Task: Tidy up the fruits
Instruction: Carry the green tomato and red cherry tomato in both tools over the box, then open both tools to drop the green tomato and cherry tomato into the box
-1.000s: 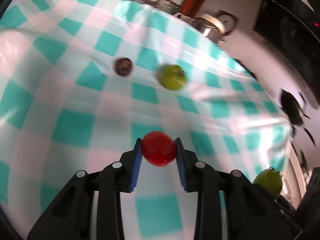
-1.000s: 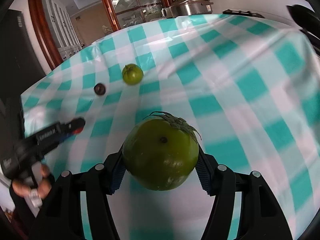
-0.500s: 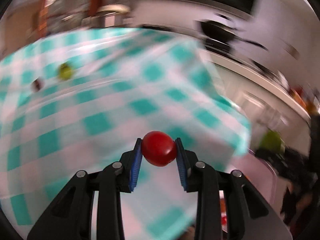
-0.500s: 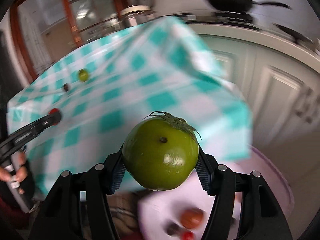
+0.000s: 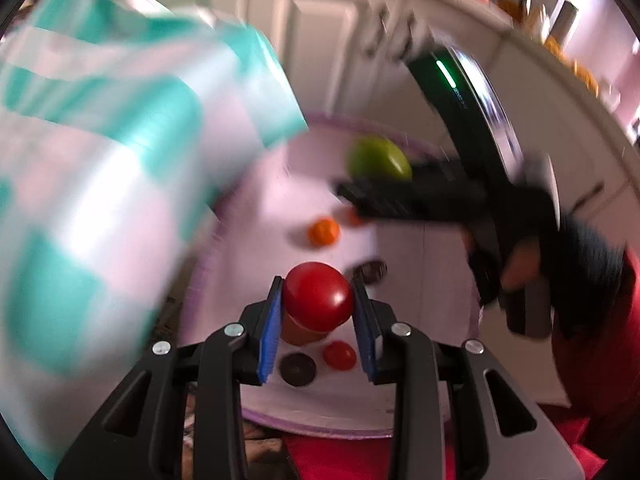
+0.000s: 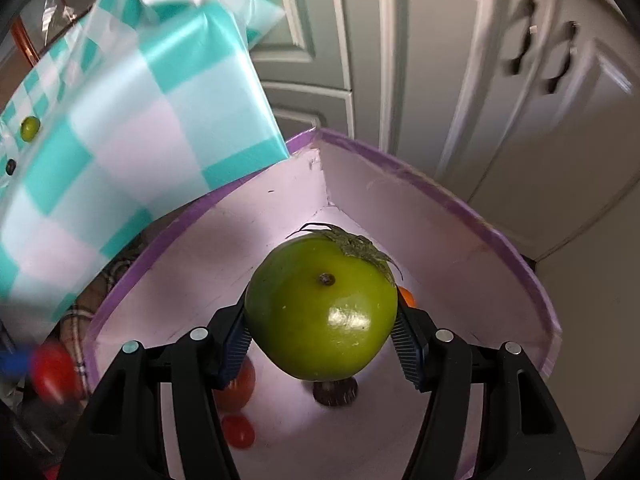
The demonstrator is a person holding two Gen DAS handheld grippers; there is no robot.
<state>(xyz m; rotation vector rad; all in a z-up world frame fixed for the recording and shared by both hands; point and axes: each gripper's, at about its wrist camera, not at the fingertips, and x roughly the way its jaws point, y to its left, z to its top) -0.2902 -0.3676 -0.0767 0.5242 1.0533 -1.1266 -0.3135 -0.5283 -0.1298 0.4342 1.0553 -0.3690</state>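
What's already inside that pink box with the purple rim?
Inside the box lie small red fruits, an orange one and dark round ones. The green tomato in the right claw covers part of the floor.

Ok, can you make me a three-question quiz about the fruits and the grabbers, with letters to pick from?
1. Where is the right gripper holding the green tomato?
A. over the purple-edged box
B. on the checked tablecloth
C. inside a cupboard

2. What colour is the fruit in the left gripper?
A. yellow
B. red
C. purple

3. What are the left gripper's jaws doing?
A. wide open, empty
B. lying on the floor
C. shut on the red tomato

Answers:
1 A: pale box walls surround the tomato.
2 B: it is shiny red.
3 C: both blue pads press its sides.
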